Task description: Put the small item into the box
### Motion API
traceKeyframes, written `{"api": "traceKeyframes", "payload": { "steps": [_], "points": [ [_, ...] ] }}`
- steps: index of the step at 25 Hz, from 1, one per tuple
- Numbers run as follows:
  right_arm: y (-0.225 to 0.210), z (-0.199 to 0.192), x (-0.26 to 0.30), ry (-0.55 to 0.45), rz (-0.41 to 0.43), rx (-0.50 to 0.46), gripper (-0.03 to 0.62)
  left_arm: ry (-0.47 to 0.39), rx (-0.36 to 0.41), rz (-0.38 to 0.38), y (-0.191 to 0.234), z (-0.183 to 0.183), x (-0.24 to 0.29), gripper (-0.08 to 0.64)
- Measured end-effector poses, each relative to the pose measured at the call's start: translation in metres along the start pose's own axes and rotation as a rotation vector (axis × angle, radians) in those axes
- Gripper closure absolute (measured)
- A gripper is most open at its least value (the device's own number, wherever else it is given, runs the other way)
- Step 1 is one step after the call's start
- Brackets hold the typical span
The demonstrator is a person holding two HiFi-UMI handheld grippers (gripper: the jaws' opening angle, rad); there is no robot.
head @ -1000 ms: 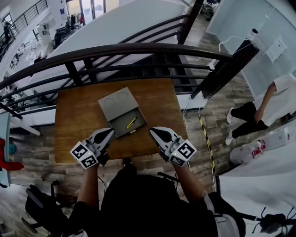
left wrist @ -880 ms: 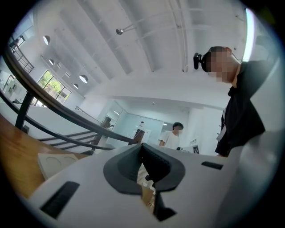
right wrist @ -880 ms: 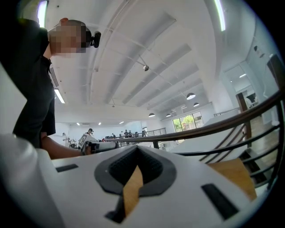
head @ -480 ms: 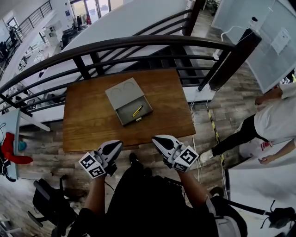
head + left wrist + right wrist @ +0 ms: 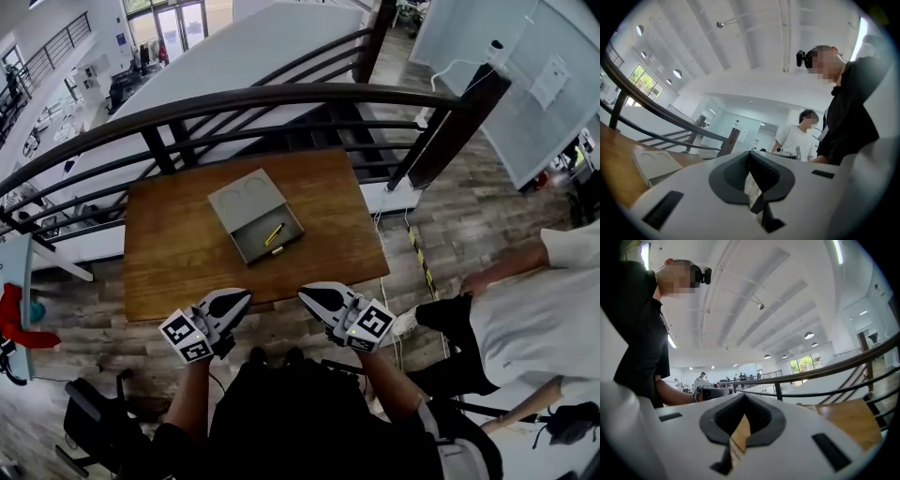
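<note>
head view: yellow small item [image 5: 273, 234] lies inside the open box [image 5: 246, 197] on the desk [image 5: 169, 253]. left claw [image 5: 245, 295] and right claw [image 5: 303, 292] pressed together, empty, off the near edge. placement appears complete; no further grasp needed.

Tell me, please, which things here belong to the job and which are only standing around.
Job: grey box, open; yellow item inside it; left gripper; right gripper.
Around: wooden table; railing; person in white shirt.
</note>
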State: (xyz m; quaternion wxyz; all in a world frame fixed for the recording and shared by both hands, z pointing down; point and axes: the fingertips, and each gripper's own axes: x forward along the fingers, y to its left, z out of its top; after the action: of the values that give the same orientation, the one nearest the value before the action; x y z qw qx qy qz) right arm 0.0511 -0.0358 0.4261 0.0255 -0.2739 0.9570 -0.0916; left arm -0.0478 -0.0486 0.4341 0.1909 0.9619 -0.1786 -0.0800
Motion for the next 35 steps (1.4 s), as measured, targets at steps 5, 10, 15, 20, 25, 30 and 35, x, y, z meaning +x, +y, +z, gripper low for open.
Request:
{"api": "traceKeyframes", "payload": {
  "steps": [5,10,15,20,25,30,35],
  "points": [
    [0.009,0.006,0.017,0.001,0.007,-0.026,0.581,0.024,0.003,-0.016,0.005,0.0,-0.005,0.545],
    [0.009,0.003,0.02,0.023,-0.01,-0.029,0.581,0.038,0.006,-0.041,0.005,0.001,-0.006,0.545],
    [0.009,0.004,0.019,0.029,-0.024,-0.037,0.581,0.049,0.013,-0.064,0.004,0.001,-0.003,0.545],
    [0.015,0.006,0.021,0.028,-0.019,-0.052,0.581,0.06,0.017,-0.072,0.006,0.001,-0.002,0.545],
    [0.014,0.013,0.021,0.015,-0.029,-0.044,0.581,0.058,0.021,-0.097,0.005,0.005,0.003,0.545],
    [0.017,0.007,0.024,0.046,-0.035,-0.047,0.581,0.038,0.034,-0.087,0.009,0.007,-0.001,0.545],
    [0.019,0.009,0.031,0.018,-0.03,-0.043,0.581,0.029,0.021,-0.104,0.013,0.007,-0.005,0.545]
  ]
}}
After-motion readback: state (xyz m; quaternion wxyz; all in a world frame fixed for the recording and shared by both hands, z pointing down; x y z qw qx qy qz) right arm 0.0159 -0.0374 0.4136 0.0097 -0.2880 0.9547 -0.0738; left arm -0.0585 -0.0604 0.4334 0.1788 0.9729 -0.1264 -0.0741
